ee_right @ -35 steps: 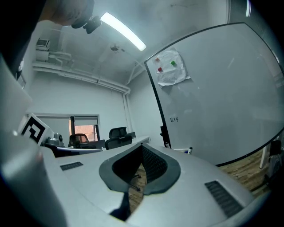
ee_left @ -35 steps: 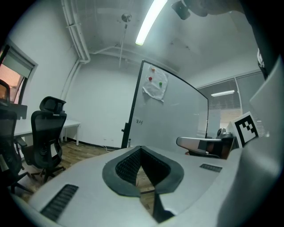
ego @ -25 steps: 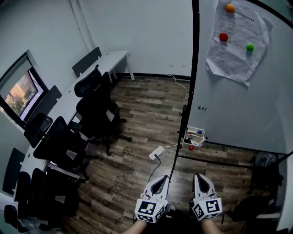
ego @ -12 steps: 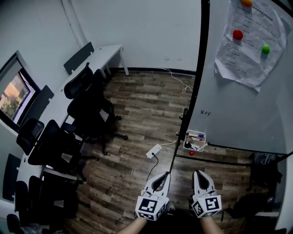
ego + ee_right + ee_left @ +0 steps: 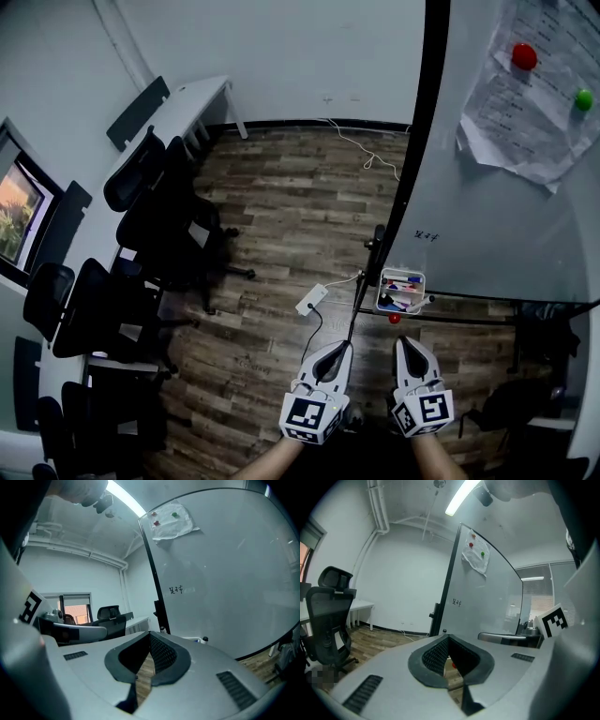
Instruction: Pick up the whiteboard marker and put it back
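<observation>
A small white tray [image 5: 401, 290] with several whiteboard markers [image 5: 403, 279] hangs at the lower left corner of the whiteboard [image 5: 506, 216]; a red round piece [image 5: 395, 319] sits just below it. My left gripper [image 5: 337, 348] and right gripper [image 5: 406, 342] are side by side at the bottom of the head view, short of the tray, both shut with nothing in them. In the left gripper view the gripper [image 5: 449, 638] points past the board's black edge [image 5: 446, 592]. In the right gripper view the gripper [image 5: 150, 635] faces the whiteboard [image 5: 225, 583], and a marker cap [image 5: 205, 640] shows over the jaw.
Black office chairs [image 5: 150, 234] line a white desk [image 5: 192, 103] along the left wall. A white power strip [image 5: 310, 300] and its cable lie on the wood floor by the board's stand. A paper [image 5: 525, 103] with red and green magnets hangs on the board. A dark bag [image 5: 525, 403] sits at the lower right.
The view has advanced toward the whiteboard stand; the tray sits a little lower and nearer, the paper has slid up and right. Both grippers travelled forward together, still shut.
</observation>
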The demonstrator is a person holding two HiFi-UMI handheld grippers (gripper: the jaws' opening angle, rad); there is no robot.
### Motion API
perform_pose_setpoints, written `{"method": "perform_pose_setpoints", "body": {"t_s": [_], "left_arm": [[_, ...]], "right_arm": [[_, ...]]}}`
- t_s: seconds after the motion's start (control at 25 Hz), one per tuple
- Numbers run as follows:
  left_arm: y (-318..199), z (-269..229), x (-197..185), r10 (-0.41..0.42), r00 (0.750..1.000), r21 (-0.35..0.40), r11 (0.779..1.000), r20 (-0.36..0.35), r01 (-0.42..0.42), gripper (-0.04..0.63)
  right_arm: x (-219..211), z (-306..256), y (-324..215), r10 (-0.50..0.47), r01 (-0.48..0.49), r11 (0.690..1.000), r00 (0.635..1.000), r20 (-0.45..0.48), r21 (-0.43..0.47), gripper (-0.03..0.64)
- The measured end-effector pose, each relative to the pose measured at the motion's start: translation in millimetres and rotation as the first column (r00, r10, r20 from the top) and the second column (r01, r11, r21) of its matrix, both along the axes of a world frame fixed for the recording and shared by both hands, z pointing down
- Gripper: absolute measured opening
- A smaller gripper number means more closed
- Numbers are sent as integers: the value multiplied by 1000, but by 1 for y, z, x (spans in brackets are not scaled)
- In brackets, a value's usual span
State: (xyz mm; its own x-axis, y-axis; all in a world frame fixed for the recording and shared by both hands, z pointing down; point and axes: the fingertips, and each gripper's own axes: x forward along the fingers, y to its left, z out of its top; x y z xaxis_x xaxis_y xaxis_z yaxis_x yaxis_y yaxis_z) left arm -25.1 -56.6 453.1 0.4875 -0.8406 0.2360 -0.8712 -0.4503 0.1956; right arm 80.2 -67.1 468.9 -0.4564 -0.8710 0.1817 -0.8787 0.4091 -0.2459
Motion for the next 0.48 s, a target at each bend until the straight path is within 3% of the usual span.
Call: {"method": "perform_pose_setpoints", "body": {"t_s": [0.48], "left_arm": [[-32, 20, -12, 5, 1000, -52, 999, -7, -6, 7]], "right_arm": [[-13, 23, -43, 17, -18, 999, 999, -34, -38, 14]]}}
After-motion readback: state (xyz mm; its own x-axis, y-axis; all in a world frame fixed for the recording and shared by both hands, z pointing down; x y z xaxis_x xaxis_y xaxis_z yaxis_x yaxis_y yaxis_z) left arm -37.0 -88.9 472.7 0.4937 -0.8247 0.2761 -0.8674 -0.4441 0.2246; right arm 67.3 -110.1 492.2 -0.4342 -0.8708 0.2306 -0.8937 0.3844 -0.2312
